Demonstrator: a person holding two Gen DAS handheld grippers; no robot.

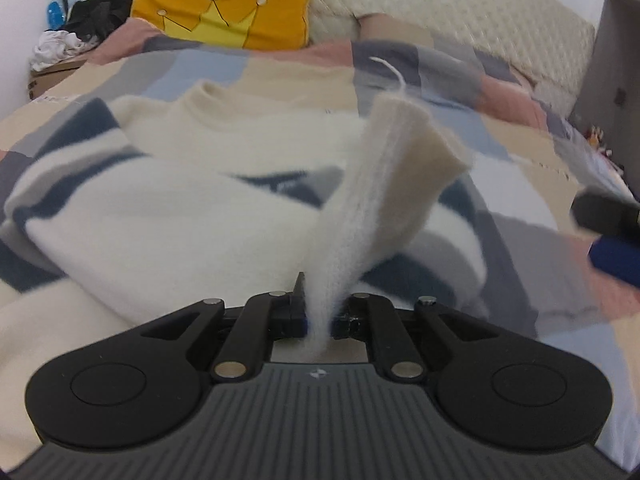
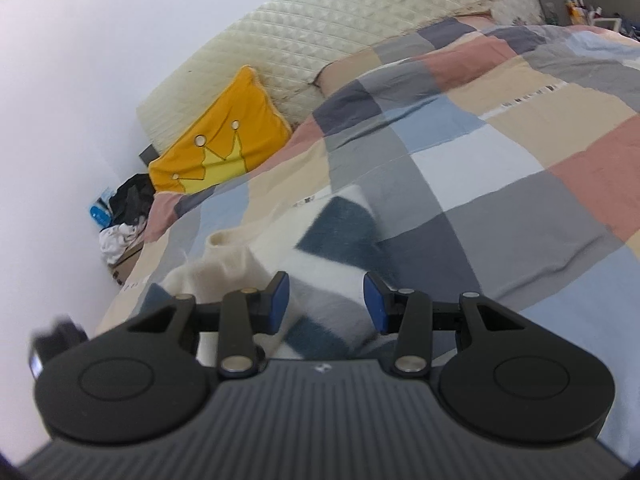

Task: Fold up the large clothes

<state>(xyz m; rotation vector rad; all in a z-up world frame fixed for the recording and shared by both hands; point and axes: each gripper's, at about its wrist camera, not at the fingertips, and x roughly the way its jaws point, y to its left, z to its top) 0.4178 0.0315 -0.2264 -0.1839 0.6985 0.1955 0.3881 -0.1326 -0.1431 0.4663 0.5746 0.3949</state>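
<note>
Left gripper (image 1: pixel 318 316): clamped on a cream strip of the sweater, most likely a sleeve or hem edge, which rises out of the jaws and flares at its far end.

Bed (image 2: pixel 520 168): the patchwork cover is soft and uneven, so any fold laid on it may settle crooked. A dragged edge could also catch the cover and bunch it.

Sweater (image 1: pixel 172 216): it lies spread on the bed with its collar pointing toward the pillow, cream with navy and grey blocks. The knit looks fuzzy and heavy. Lifted at one point only, the body may slide or twist instead of folding along a clean line.

Pillow (image 1: pixel 228 12): yellow, against the headboard and well apart from the work, so little risk there.

Held strip (image 1: pixel 384 184): only a narrow piece sits between the jaws. Its own weight could pull it loose as it is carried across, and it would drop short of its mark. It is blurred in the left view, so I cannot tell how deep the bite is.

Right gripper (image 2: pixel 326 304): jaws wide apart and holding nothing, poised above the striped part of the sweater. If it closes without care it may pinch two layers, or the cover underneath, and drag the lot askew.

Loose thread (image 1: pixel 390 72): a white strand at the strip's tip could snag on a pad (image 2: pixel 280 298).
</note>
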